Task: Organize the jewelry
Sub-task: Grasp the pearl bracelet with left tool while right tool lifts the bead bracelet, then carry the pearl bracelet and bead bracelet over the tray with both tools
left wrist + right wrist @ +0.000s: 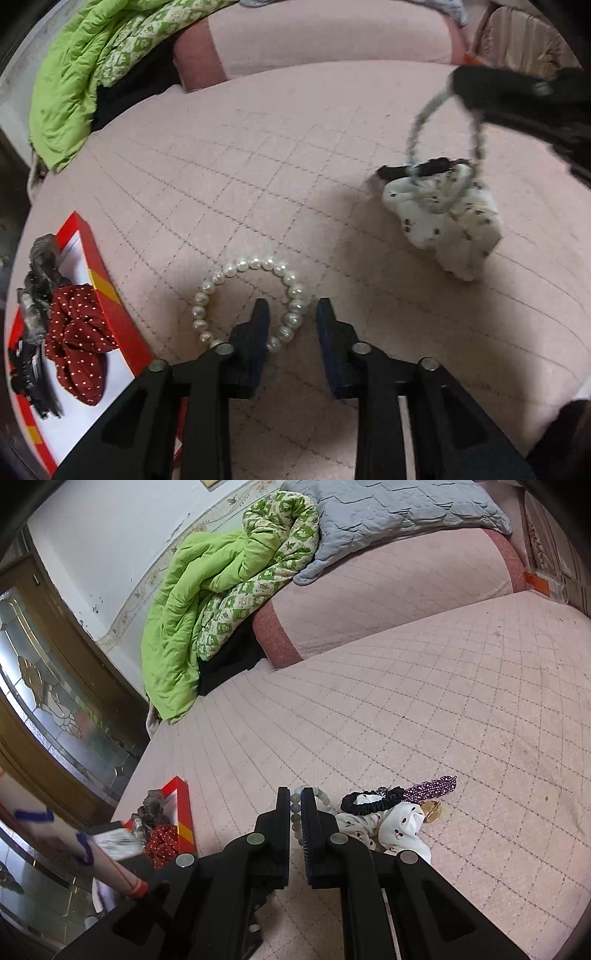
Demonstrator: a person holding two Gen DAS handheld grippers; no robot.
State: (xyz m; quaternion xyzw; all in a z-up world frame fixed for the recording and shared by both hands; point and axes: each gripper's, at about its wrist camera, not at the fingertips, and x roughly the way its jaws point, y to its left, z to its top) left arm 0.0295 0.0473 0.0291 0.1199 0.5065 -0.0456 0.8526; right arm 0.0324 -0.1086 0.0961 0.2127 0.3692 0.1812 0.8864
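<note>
My left gripper is open just above the pink quilted bed, its fingers astride the right side of a white pearl bracelet. My right gripper is shut on a pale grey bead bracelet; in the left wrist view the right gripper holds that grey bracelet hanging in the air at upper right. A red-rimmed box at the left holds a red polka-dot scrunchie, a grey bead string and black clips.
A white printed scrunchie and a black scrunchie lie on the bed, with a purple beaded piece and a gold disc beside them. A green quilt and grey pillow lie at the back.
</note>
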